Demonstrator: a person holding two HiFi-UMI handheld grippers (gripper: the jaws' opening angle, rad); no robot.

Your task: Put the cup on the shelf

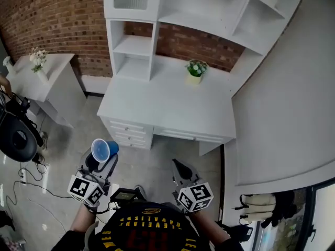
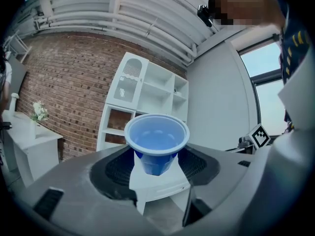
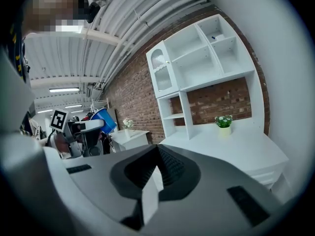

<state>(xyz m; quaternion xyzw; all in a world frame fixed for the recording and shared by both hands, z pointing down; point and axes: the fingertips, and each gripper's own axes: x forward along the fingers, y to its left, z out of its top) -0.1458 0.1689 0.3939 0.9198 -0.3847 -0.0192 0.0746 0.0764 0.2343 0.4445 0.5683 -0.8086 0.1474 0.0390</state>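
A blue plastic cup [image 1: 102, 150] sits between the jaws of my left gripper [image 1: 99, 159], which is shut on its lower body. In the left gripper view the cup [image 2: 156, 141] stands upright with its mouth toward the camera, and the white pads [image 2: 140, 173] press on its base. My right gripper [image 1: 180, 169] hangs beside it, shut and empty; its pads [image 3: 150, 188] meet. Both grippers are low, in front of the white desk [image 1: 172, 111]. The white shelf unit [image 1: 135, 45] rises at the desk's back left. The cup [image 3: 104, 119] also shows at the left of the right gripper view.
A small potted plant [image 1: 195, 69] stands on the desk near the brick wall. A white side table [image 1: 44, 82] with flowers [image 1: 37, 57] is at the left. A black round object [image 1: 17, 136] and cables lie on the floor at far left. A grey wall [image 1: 282, 109] borders the right.
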